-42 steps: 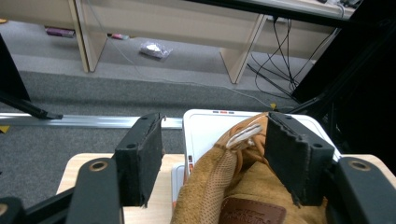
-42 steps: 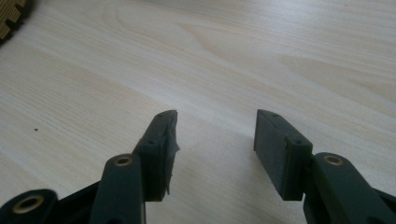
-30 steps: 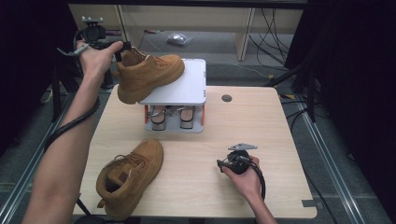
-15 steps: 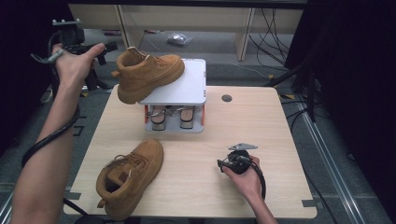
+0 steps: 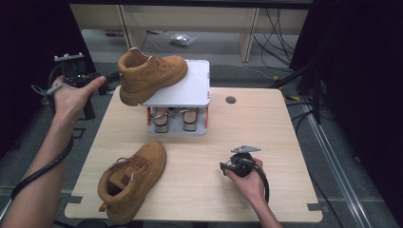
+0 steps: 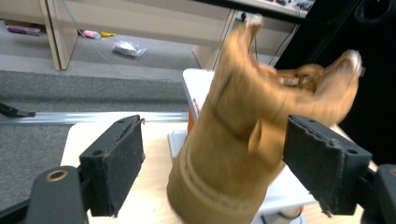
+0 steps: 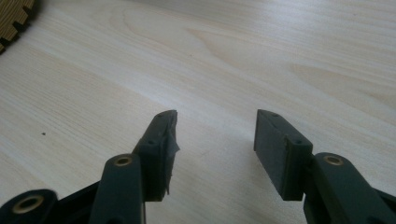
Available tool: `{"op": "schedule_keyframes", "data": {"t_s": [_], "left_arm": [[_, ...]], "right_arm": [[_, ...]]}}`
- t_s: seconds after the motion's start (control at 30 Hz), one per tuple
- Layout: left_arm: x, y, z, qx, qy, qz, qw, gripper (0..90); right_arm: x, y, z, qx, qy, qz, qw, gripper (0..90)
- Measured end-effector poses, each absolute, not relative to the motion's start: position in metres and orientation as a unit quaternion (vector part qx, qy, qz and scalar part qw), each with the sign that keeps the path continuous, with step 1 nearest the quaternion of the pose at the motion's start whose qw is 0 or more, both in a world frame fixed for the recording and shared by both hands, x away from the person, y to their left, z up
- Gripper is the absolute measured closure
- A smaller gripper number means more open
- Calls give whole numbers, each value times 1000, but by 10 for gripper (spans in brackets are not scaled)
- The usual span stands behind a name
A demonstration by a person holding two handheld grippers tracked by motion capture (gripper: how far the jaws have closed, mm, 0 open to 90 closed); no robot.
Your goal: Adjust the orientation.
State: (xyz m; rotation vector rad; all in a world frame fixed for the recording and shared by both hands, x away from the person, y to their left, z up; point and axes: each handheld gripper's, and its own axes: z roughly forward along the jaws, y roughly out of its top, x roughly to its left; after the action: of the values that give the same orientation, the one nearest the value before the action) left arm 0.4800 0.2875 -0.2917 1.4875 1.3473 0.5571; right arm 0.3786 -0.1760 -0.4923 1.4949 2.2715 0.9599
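Observation:
A tan boot (image 5: 152, 76) rests on the top of a white two-level rack (image 5: 190, 90), its heel hanging over the left edge. It looks blurred in the left gripper view (image 6: 243, 140). My left gripper (image 5: 108, 78) is held off the table's left edge, a short way from that heel. Its jaws have just been opening and stand wide (image 6: 215, 135), with the boot beyond the pads and untouched. A second tan boot (image 5: 133, 183) lies on the table at the front left. My right gripper (image 5: 224, 166) rests low over the table, open and empty (image 7: 215, 121).
The rack's lower level holds a pair of shoes (image 5: 176, 118). The wooden table (image 5: 266, 123) has a small round hole (image 5: 231, 100) behind the rack's right side. The lying boot's sole (image 7: 14, 18) shows at the top left of the right gripper view. Cables trail on the floor.
My left hand has let go of the boot on the rack and drawn back to the left and downward with its jaws opening. The boot stays on the rack. The right hand has not moved.

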Motion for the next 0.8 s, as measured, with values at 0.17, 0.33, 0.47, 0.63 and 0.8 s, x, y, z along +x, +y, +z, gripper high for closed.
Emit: {"op": "schedule_keyframes", "data": {"t_s": [0.17,0.33,0.47,0.63,0.8], "left_arm": [[473,286,-310,623,553,224,506,175],[474,278,-330,640,543,212,501,171],[482,272,-340,649,536,208,499,171],[494,269,-347,658,533,215,487,171],[499,267,-348,667,524,210,487,153]], "right_arm": [[380,-178,-494,505,784,335,137,496],[379,-176,-494,509,782,333,136,496],[378,-175,-493,511,783,330,131,495],[379,-177,-494,507,783,333,135,495],[378,-176,-492,513,782,330,129,495]]}}
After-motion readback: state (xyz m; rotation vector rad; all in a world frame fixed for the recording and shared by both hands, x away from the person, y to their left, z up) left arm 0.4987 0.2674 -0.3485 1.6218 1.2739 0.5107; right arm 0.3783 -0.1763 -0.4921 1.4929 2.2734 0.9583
